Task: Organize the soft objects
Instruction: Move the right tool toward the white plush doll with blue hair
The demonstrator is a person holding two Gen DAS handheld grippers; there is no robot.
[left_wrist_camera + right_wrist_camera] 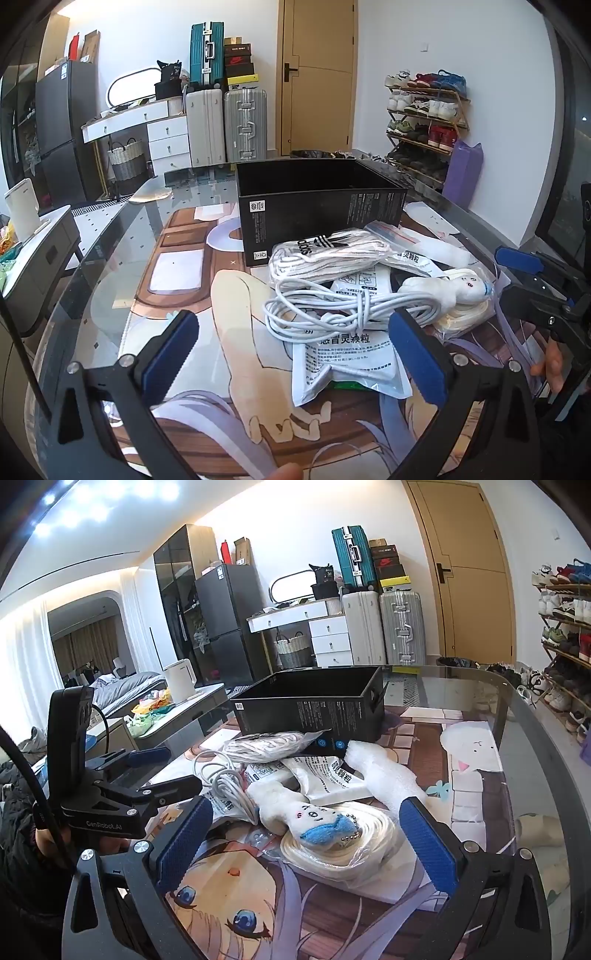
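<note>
On a glass-topped desk [517, 716] an open black box [310, 705] stands behind a heap of soft goods, and you hold both tools wide open and empty: the left tool [295, 354] before the coiled white cable [332, 306], the right tool [306, 845] framing the bagged plush doll [314, 823]. Judged the step in hand, close on the doll's body, not its loose bag film, then lift clear of the cable. The doll lies flat, its long axis slanting, head toward your right tool, feet toward the box.
</note>
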